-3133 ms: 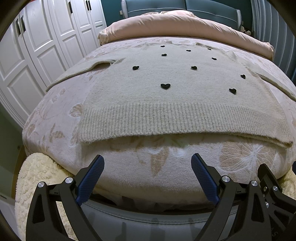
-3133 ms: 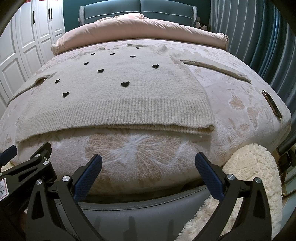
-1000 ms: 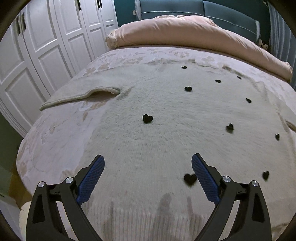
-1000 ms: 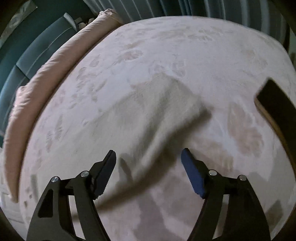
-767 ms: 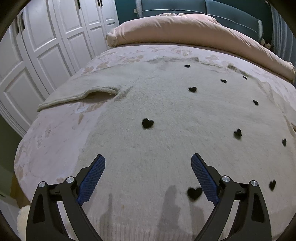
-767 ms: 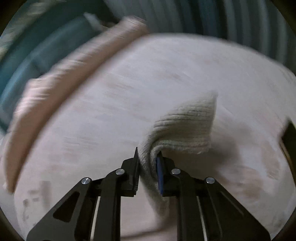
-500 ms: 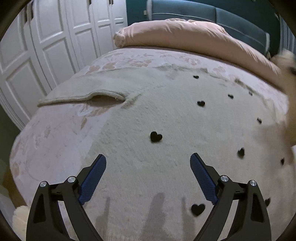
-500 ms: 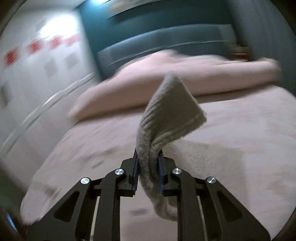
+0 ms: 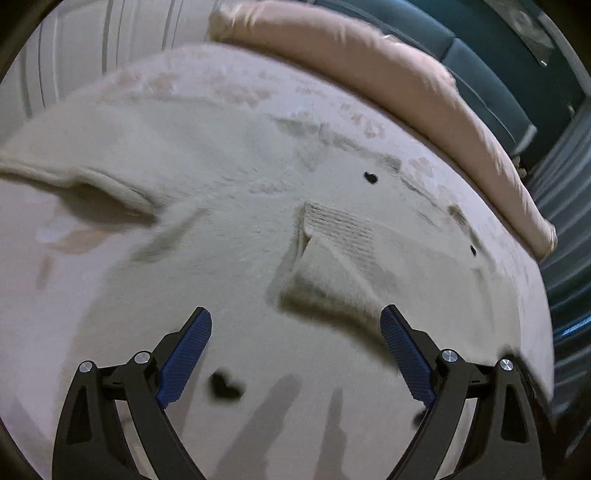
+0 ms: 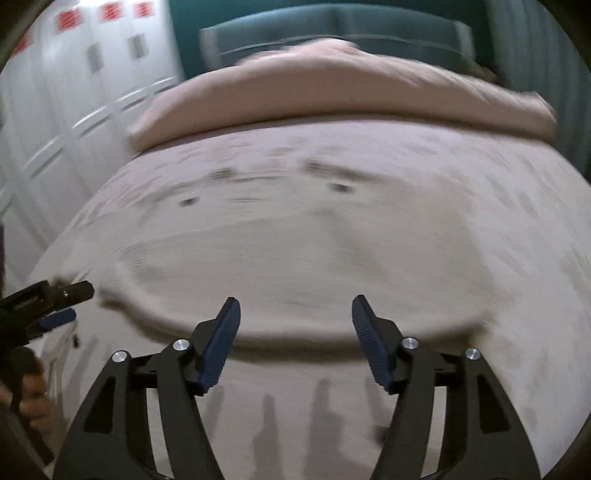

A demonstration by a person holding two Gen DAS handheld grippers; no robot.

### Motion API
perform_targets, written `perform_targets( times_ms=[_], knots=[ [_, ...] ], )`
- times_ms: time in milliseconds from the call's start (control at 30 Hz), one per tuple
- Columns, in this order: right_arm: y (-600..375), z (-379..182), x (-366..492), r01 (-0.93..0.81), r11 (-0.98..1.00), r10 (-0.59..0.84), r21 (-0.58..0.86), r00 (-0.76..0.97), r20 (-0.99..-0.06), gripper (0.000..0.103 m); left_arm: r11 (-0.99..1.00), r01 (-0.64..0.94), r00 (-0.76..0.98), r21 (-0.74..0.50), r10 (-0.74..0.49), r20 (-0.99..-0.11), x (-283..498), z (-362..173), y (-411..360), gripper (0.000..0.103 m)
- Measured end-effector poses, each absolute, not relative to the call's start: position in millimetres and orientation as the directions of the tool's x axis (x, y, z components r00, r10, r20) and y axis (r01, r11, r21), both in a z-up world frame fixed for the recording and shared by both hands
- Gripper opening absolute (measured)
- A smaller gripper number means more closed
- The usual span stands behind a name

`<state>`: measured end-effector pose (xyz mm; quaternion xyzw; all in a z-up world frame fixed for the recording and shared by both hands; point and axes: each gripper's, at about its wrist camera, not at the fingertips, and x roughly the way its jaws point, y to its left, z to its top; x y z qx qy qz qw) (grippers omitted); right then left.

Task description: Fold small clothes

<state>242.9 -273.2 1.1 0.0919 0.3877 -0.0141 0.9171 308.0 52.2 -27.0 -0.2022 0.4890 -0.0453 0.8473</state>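
Observation:
A beige knit sweater [image 9: 229, 192] with small black hearts lies flat on the bed. One sleeve [image 9: 332, 254] is folded across its chest, ribbed cuff up; in the blurred right wrist view it is a raised band [image 10: 295, 266]. The other sleeve [image 9: 74, 173] still stretches out to the left. My left gripper [image 9: 295, 336] hovers open over the chest, just short of the folded sleeve, nothing between its fingers. My right gripper [image 10: 295, 325] is opening, with nothing between its pads. The left gripper [image 10: 55, 299] also shows at the left edge of the right wrist view, with a hand [image 10: 33, 398] below it.
The sweater rests on a pink floral bedspread [image 9: 55, 266]. A rolled pink duvet [image 9: 369, 62] lies across the head of the bed, before a teal headboard [image 10: 332, 29]. White wardrobe doors [image 10: 74, 92] stand to the left, blue curtains [image 9: 569, 229] to the right.
The right gripper closed on the right sleeve, carried it over the chest and let go; the sleeve now lies folded there. The left gripper moved across the sweater and rolled.

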Motion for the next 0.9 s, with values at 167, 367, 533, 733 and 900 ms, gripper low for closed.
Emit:
perform_targets(
  times_ms=[167, 367, 533, 733, 900],
  knots=[
    [-351.1, -9.9, 235.6, 0.318, 0.924, -0.063, 0.211, 0.673, -0.737, 0.062, 0.896, -0.156, 0.527, -0.415, -0.280, -0.802, 331.4, -35.1, 43.0, 0.070],
    [-371.1, 0.7, 259.1, 0.379, 0.913, -0.155, 0.152, 0.665, -0.731, 0.062, 0.904, -0.038, 0.554, -0.425, -0.335, -0.762, 352.8, -13.5, 30.2, 0.006],
    [-361.2, 8.7, 278.1, 0.353, 0.933, -0.194, 0.077, 0.669, -0.717, 0.062, 0.929, 0.036, 0.653, -0.368, -0.301, -0.695, 369.4, 33.0, 26.2, 0.006],
    [-353.5, 9.0, 286.9, 0.334, 0.941, -0.197, 0.055, 0.673, -0.713, 0.062, 0.948, 0.053, 0.676, -0.313, -0.264, -0.688, 384.1, 46.7, 24.1, 0.006],
    [-365.9, -14.0, 299.2, 0.346, 0.936, -0.173, 0.064, 0.611, -0.772, 0.065, 0.956, 0.015, 0.610, -0.293, -0.240, -0.755, 374.8, 4.3, 30.4, 0.006]
  ],
)
